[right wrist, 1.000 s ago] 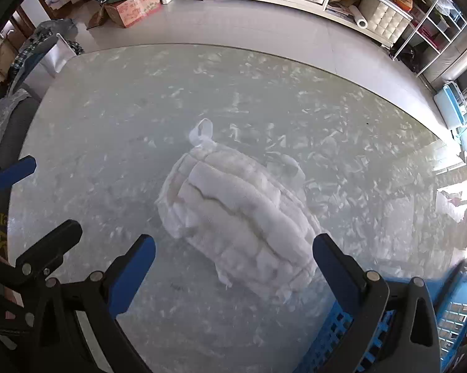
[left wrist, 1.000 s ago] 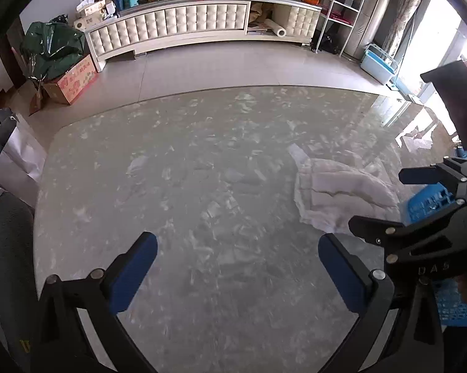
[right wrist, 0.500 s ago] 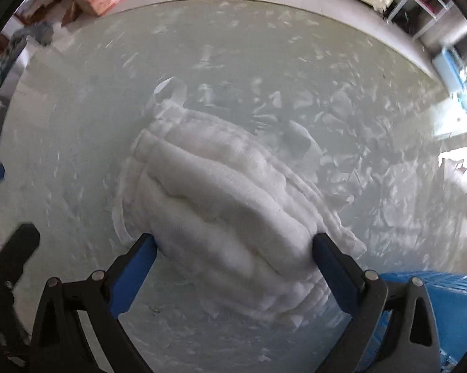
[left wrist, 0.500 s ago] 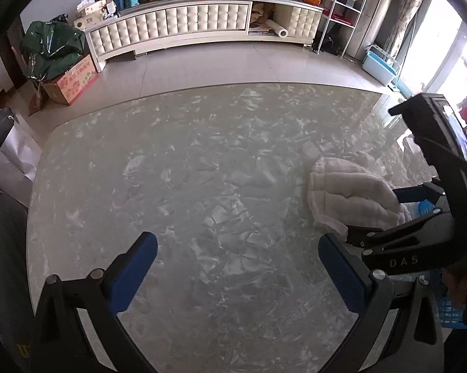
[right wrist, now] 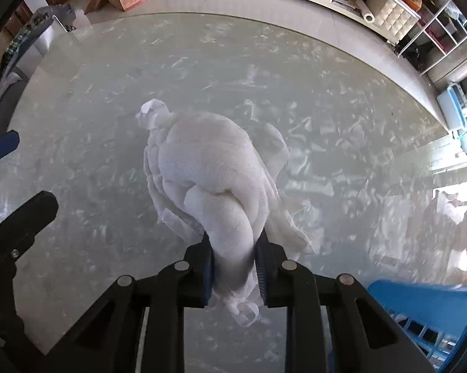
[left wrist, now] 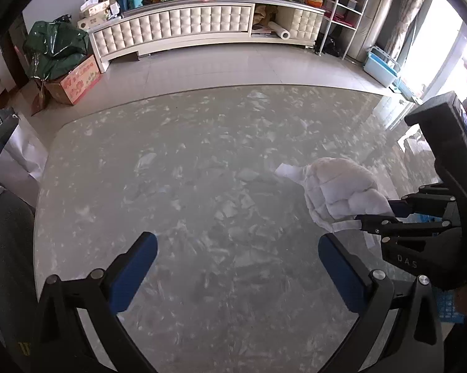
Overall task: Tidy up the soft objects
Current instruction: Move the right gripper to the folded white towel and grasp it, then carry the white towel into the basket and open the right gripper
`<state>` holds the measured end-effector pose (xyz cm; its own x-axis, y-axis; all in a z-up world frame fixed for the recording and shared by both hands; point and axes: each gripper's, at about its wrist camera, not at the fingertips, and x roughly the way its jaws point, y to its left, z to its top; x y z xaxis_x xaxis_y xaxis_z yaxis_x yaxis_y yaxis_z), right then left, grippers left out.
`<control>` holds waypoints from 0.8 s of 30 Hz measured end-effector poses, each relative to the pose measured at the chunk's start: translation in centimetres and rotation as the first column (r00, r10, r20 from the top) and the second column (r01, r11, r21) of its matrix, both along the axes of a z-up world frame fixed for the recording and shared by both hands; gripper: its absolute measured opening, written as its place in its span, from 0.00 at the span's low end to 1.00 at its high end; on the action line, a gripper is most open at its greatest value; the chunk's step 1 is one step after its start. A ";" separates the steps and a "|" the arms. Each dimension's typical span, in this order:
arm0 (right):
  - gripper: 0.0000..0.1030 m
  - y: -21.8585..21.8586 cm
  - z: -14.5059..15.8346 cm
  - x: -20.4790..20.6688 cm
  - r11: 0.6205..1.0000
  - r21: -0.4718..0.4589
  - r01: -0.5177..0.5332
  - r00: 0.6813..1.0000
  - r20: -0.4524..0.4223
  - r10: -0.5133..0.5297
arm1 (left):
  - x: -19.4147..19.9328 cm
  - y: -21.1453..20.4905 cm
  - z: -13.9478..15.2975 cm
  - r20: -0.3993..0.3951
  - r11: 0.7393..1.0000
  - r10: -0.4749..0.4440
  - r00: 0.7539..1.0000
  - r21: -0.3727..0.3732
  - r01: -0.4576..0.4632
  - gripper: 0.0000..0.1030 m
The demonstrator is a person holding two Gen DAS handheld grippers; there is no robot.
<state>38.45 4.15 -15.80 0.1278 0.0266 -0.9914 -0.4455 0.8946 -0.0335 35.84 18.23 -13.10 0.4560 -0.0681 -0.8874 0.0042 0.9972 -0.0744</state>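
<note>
Table [left wrist: 202,161] first: grey marbled top, glossy, filling both my views. On the left, my left gripper [left wrist: 238,264] hangs over a bare stretch of it, blue pads spread wide with nothing between them, angled down at the surface. Moving right, the white towel [right wrist: 208,171] sits bunched up on the table top, a soft folded bundle with a small loop tag poking out at its far end. My right gripper [right wrist: 235,261] points straight down on it, and its jaws have just been closing: the blue pads now pinch the near end of the towel, cloth bulging out above and below the grip. From the left wrist view I see that same gripper side-on, clamped on the bundle's right edge. Farther right, a blue basket [right wrist: 426,304] sits at the table's corner, just beside the towel.
</note>
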 end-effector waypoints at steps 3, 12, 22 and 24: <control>0.20 -0.4 0.8 -1.3 1.000 0.019 -0.006 1.000 0.004 0.006 | -0.8 -0.4 1.0 0.019 1.000 -0.006 1.000 -0.008 0.006 1.00; 0.20 -2.7 7.0 -6.6 0.993 0.109 -0.042 0.998 0.047 0.037 | -5.3 -3.4 5.2 0.070 0.998 -0.056 0.996 -0.009 0.057 1.00; 0.21 -6.4 12.8 -11.8 0.987 0.149 -0.051 0.993 0.112 0.035 | -10.6 -6.3 9.0 0.097 0.996 -0.077 0.992 -0.036 0.080 1.00; 0.21 -7.6 13.9 -13.0 0.988 0.148 -0.052 0.991 0.129 0.033 | -11.3 -6.9 9.9 0.110 0.995 -0.083 0.990 -0.038 0.088 1.00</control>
